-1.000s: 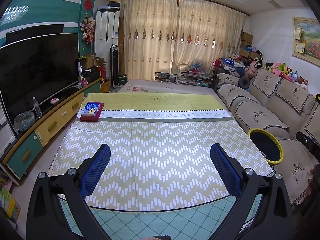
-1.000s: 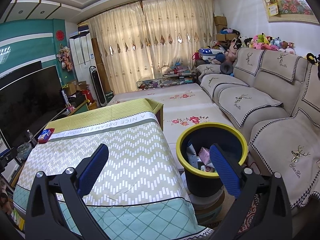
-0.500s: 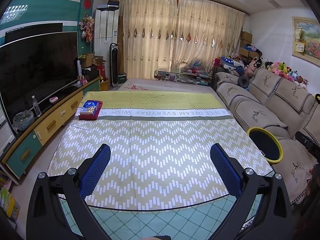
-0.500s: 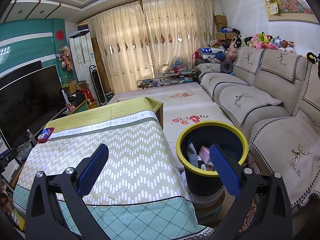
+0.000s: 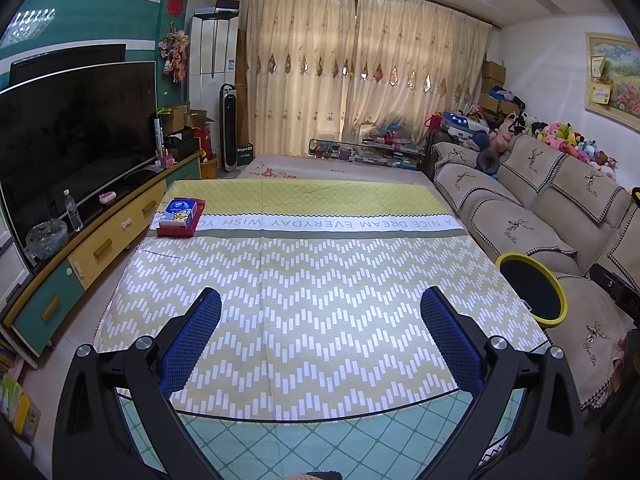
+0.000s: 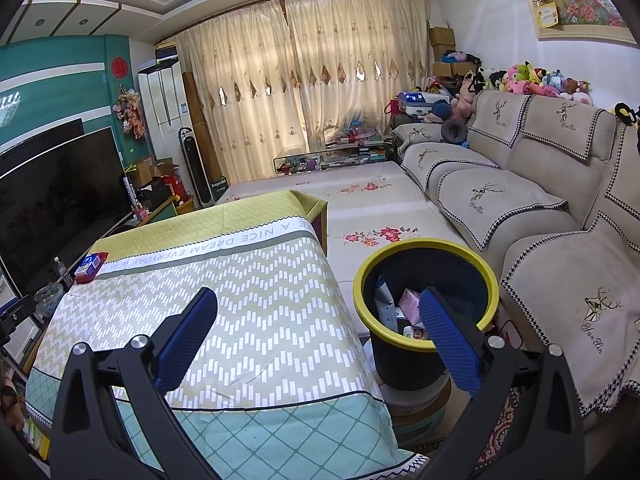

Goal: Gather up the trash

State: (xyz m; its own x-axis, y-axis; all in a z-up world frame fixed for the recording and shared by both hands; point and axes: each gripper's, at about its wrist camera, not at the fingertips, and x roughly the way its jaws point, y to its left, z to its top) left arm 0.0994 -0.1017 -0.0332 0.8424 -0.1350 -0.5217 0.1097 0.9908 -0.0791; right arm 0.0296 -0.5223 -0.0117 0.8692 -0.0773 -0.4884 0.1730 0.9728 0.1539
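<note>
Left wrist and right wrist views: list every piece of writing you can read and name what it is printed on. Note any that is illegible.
"A NICE DREAM EVERYDAY WISH YO": white band of the tablecloth, upside down, cut off by the tissue box.
"Yan Kin", roughly: script on the sofa cover, uncertain.
Tissue box print, tower fan base label, wall notices: too small to read.

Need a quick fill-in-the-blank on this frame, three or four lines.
1. Both the left gripper and right gripper are open and hold ____.
2. The trash bin has a ____ rim.
3. The tissue box lies on the ____.
4. The bin stands between table and ____.

Missing: nothing; yellow; table; sofa
</note>
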